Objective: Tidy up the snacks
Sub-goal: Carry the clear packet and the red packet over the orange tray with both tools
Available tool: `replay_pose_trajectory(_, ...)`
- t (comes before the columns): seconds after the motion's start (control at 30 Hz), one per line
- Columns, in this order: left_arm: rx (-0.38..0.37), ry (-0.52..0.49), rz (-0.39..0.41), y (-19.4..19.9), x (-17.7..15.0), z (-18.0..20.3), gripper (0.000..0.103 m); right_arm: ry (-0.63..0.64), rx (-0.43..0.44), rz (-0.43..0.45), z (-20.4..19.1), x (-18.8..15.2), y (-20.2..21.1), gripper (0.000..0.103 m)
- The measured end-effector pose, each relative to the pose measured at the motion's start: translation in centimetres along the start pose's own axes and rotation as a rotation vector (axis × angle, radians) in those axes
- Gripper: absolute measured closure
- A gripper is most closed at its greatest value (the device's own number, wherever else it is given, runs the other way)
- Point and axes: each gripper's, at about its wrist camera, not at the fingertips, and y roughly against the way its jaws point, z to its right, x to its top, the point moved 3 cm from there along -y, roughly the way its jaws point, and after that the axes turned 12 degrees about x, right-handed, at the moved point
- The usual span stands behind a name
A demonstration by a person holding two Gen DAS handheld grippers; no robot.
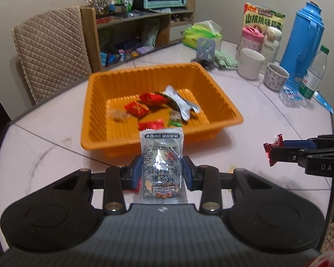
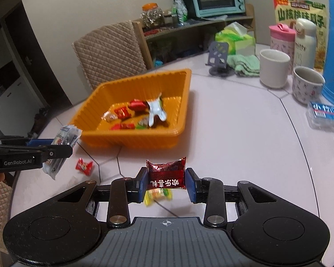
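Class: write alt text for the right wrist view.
The right tongs grip a dark red snack packet above a pale table, short of an orange tray holding wrapped snacks. At left, the left tongs hold a clear packet.

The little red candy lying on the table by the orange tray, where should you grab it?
Grip the small red crinkly candy wrapper across its plump middle, coming from straight above. It lies flat on the pale table with twisted ends sticking out sideways, which would likely slip. Both tools are full now: the left tool holds a clear silvery packet, the right tool a dark red one.
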Motion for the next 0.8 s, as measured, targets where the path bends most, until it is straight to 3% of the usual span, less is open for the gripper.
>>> replay_pose_trajectory(0.5,0.056,0.038,0.064,-1.9,5.1,-2.8,0.069,0.035,0.047,0.059,-0.6,6.2,-2.9,0.067)
replay_pose_trajectory(0.8,0.077,0.064,0.064,-4.7,7.9,-4.0,0.069,0.048,0.061,0.062,-0.9,9.3,-6.3,0.067)
